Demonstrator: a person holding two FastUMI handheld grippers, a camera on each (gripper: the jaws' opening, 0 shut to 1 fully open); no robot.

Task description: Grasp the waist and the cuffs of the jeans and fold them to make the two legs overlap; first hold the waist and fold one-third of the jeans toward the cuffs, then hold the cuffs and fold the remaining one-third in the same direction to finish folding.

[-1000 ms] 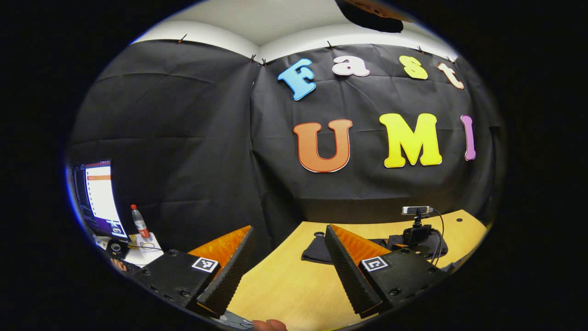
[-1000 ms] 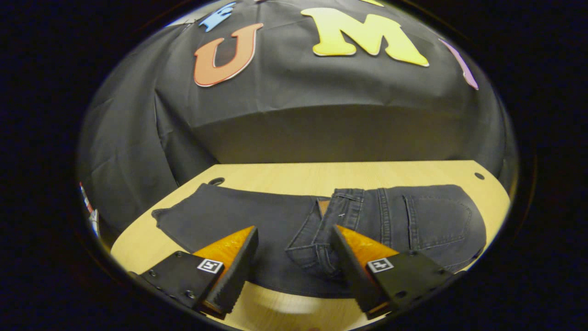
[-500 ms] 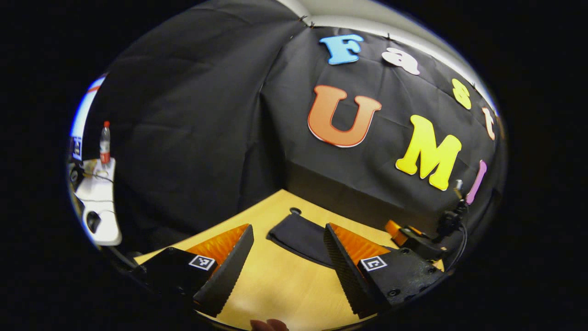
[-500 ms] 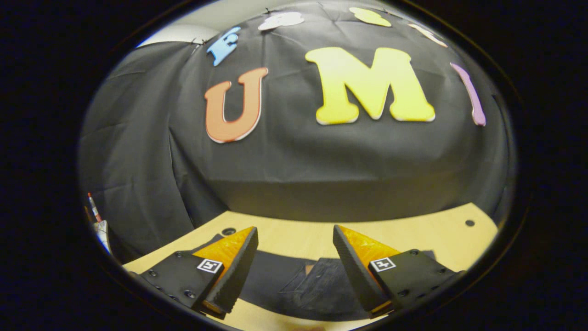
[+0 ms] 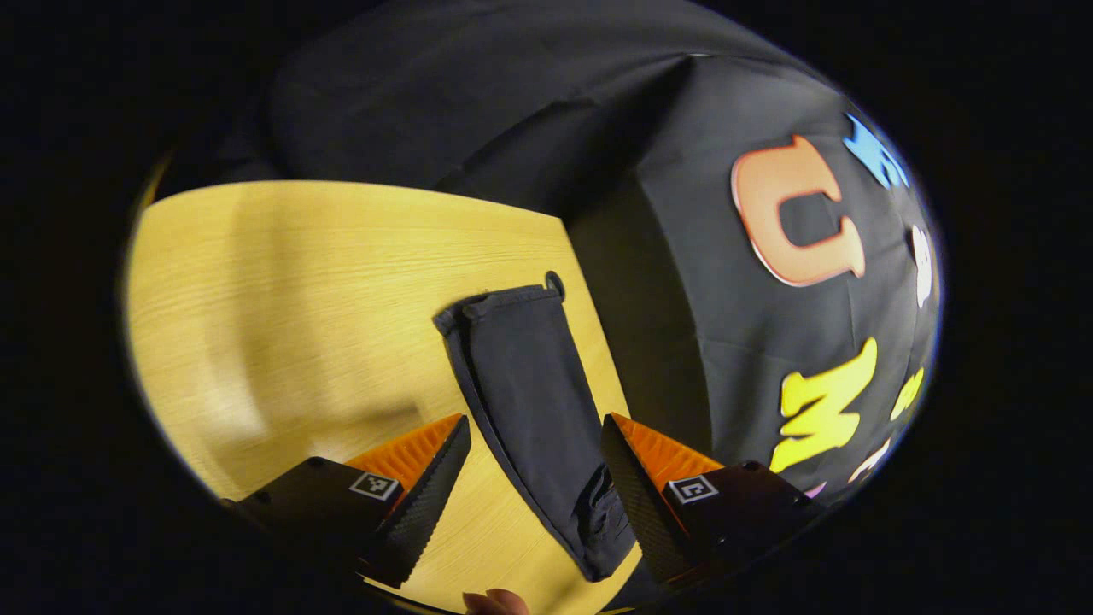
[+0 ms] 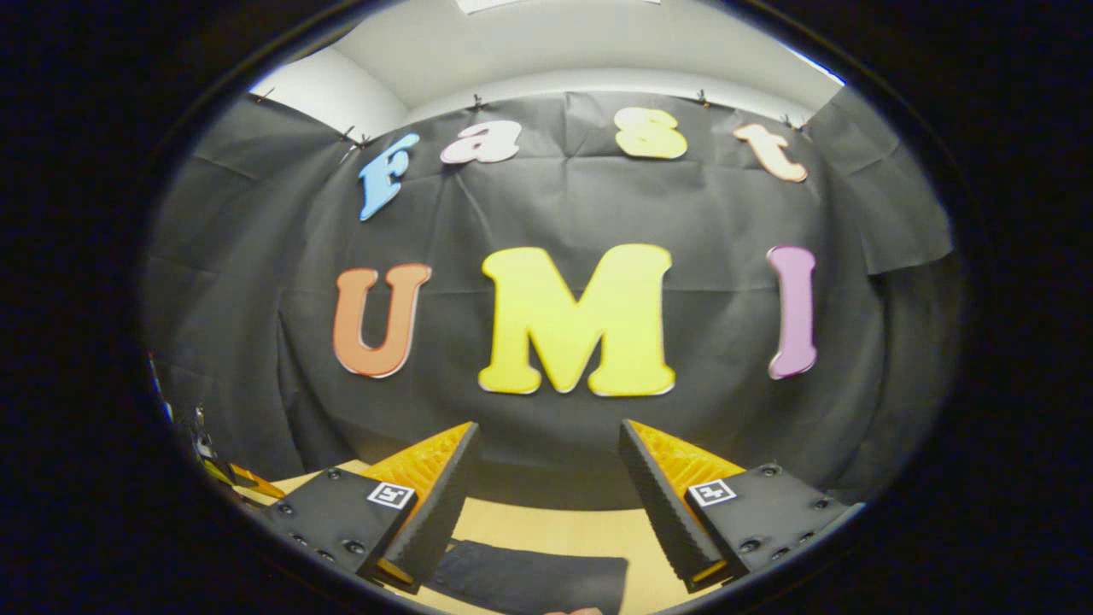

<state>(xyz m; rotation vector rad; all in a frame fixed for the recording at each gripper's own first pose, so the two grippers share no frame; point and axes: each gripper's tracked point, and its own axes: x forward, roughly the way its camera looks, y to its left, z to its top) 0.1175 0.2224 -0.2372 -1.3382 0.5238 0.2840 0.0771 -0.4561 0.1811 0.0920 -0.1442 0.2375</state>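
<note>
1. The tabletop [image 5: 299, 282] fills the left half of the left gripper view, pale wood, and shows as a narrow strip at the bottom of the right gripper view.
2. The jeans [image 5: 529, 393] lie flat on it: in the left gripper view a dark leg runs from the cuff at centre frame down to the lower middle.
3. The left tongs [image 5: 534, 453] stand wide apart, holding nothing, with the leg seen between the fingers.
4. The right tongs [image 6: 546, 465] are spread wide and empty, aimed at the booth wall, with dark jeans cloth below them at the bottom edge.
5. A fingertip [image 5: 495, 603] shows at the bottom edge of the left gripper view.
</note>
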